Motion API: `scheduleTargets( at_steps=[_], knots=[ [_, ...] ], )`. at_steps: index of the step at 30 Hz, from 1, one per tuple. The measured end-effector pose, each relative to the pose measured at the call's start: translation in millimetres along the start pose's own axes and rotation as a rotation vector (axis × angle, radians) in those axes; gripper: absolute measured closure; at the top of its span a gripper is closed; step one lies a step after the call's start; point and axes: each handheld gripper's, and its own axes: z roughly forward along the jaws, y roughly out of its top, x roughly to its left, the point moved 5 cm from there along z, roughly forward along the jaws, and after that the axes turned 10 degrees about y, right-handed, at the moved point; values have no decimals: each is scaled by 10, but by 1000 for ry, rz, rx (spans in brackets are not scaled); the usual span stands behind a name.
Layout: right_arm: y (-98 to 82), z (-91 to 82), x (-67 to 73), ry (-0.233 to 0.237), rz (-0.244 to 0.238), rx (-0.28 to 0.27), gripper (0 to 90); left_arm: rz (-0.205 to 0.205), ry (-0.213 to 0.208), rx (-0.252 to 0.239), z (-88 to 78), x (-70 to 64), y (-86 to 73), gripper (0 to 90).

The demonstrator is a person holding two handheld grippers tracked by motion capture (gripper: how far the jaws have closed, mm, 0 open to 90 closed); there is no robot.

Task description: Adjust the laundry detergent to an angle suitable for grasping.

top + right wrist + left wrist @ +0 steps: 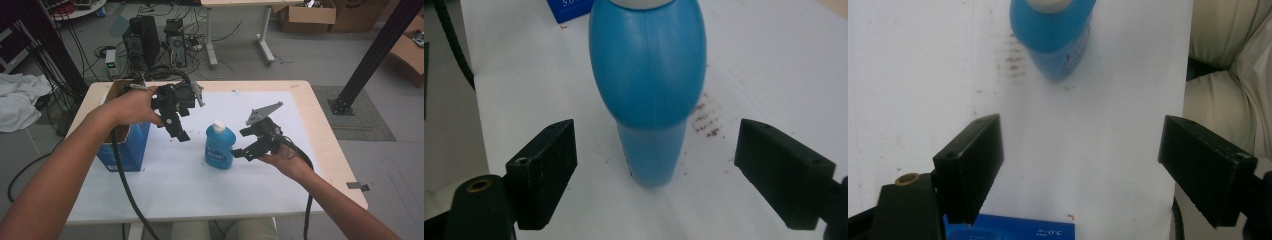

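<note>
A blue bottle (219, 146) with a white cap stands upright near the middle of the white table sheet (200, 190). My left gripper (179, 131) hovers above the sheet just left of the bottle, open and holding nothing. In the left gripper view the bottle (1054, 37) lies ahead, past the open jaws (1080, 167). My right gripper (244, 150) is open just right of the bottle. In the right gripper view the bottle (649, 90) stands just ahead of the wide-open jaws (656, 172), centred on the gap between them.
A blue cardboard box (125, 142) with open flaps stands at the table's left side, under my left forearm. Brown specks (706, 122) mark the sheet beside the bottle. Cables trail from both grippers over the front edge. Computer towers (142, 42) stand on the floor behind.
</note>
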Motion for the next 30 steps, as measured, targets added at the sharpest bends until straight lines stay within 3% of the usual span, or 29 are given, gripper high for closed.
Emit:
scheduleTargets(
  at_steps=[8,15,20,30],
  knots=[
    [105,245,-25,-9,-12,-53,185,2,-2,2,15,9,11,192],
    [156,374,-37,11,-28,-75,275,-6,-6,4,26,12,-8,197],
    [178,401,-49,15,-51,-86,378,-5,-2,3,27,35,-29,199],
    [188,401,-35,-12,-107,-78,408,-11,0,0,36,49,-44,202]
  ],
)
